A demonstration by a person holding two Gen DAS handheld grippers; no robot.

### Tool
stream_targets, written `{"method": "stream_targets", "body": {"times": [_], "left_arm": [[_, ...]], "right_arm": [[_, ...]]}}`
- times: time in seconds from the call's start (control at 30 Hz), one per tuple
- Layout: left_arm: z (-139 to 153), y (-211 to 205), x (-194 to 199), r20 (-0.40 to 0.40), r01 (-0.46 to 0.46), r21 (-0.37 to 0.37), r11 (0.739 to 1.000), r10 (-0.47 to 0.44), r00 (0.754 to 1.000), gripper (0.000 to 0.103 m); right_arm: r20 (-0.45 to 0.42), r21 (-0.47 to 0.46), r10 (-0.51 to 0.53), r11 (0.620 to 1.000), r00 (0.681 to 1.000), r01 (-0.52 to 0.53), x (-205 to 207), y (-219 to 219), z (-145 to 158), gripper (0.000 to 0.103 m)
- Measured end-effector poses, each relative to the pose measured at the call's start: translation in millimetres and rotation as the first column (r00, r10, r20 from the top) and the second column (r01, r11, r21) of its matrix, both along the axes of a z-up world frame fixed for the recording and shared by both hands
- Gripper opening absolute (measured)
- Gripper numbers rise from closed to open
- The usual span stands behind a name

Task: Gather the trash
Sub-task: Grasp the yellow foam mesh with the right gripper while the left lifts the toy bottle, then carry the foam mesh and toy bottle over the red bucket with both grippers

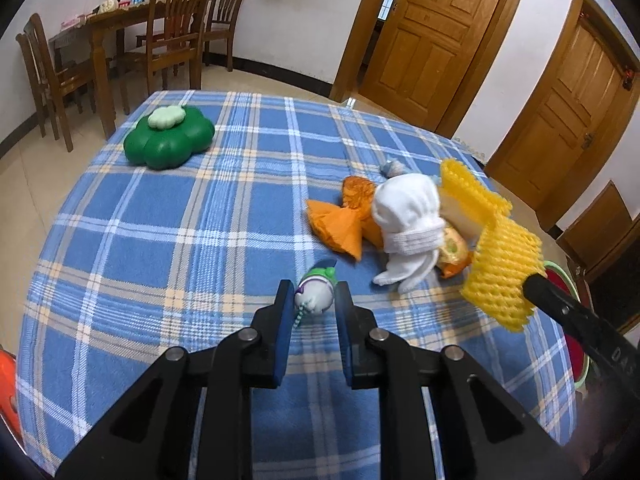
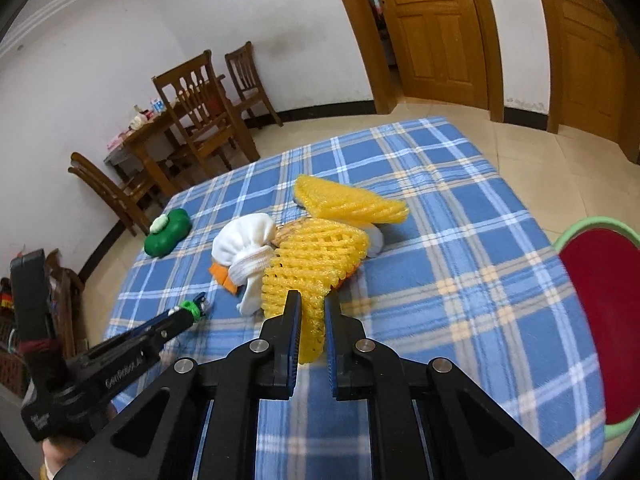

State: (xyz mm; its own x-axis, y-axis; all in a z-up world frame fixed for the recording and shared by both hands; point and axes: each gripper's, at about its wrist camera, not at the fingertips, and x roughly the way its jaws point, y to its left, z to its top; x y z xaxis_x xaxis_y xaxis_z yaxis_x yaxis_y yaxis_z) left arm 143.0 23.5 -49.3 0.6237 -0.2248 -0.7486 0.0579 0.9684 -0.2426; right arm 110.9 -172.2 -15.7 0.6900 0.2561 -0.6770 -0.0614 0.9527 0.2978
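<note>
Yellow foam netting (image 2: 316, 280) is clamped between the jaws of the right gripper (image 2: 313, 308), its lower end pinched flat and its wider meshed part rising above the blue plaid tablecloth (image 2: 460, 240). Just behind that netting a white sock (image 2: 244, 244) is seen, rolled and banded at its neck, with orange paper (image 1: 340, 224) lying against it on the side toward the green flower-shaped container (image 1: 170, 138). A second piece of yellow netting (image 2: 352, 202) lies on the cloth just beyond the held one, on the side away from the gripper. Nearer than the sock, a small crumpled white wrapper with green and purple print (image 1: 316, 292) is gripped by the left gripper (image 1: 314, 298), whose pads are closed against its sides; a thin striped cord hangs from it. The green container is set well apart from the sock, near the far corner of the cloth. A red bin with a light green rim (image 2: 600, 320) stands beside the table edge, on the opposite side of the sock from the container.
</note>
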Motion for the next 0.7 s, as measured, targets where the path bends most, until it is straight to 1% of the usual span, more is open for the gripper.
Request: {"method": "stream_targets", "body": {"times": [0.2,0.7], "left_arm": [[9.7,-13.3,-7.6,0.015,0.026,0.012,1.000,-0.026,1.000,0.020],[30.0,-45.6,-23.1,0.055,0.093,0.037,0.995,-0.095,0.994,0.020]], "right_arm": [[0.026,-0.003,-0.028,1.000,0.999,0.029,-20.0,-18.7,7.4,0.011],[0.044,0.014,-0.101,0.995,0.994,0.101,-60.5,-62.0,13.1,0.011]]}}
